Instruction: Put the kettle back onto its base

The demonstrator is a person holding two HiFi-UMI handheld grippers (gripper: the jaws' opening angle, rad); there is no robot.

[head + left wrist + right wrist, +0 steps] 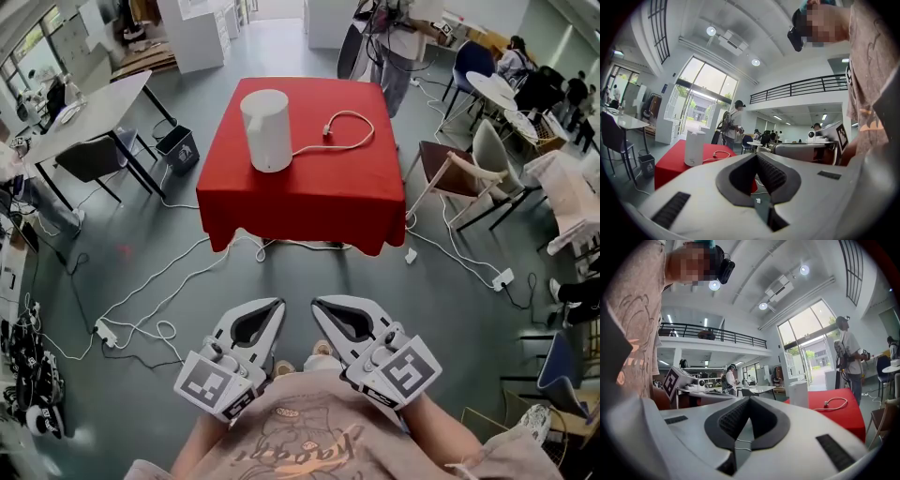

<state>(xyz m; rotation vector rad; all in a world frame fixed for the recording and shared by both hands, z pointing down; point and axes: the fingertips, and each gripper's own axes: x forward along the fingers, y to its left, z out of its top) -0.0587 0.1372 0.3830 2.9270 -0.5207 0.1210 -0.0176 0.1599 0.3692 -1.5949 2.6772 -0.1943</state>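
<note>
A white cylindrical kettle (265, 129) stands upright on the red-covered table (309, 202), well ahead of me. A white cord (347, 127) loops from its foot across the cloth. I cannot make out a separate base under it. Both grippers hover close to my body over the floor, far short of the table. The left gripper (274, 307) and the right gripper (321, 306) are both shut with nothing in them. The left gripper view shows the kettle (693, 147) past the closed left gripper (757, 155). The right gripper view shows the kettle (798, 393) beyond the closed right gripper (750, 399).
A person (398, 37) stands behind the table. Chairs (459, 173) are at the right, a grey table (84, 108) and a black bin (178, 145) at the left. White cables (159, 300) trail over the floor between me and the table.
</note>
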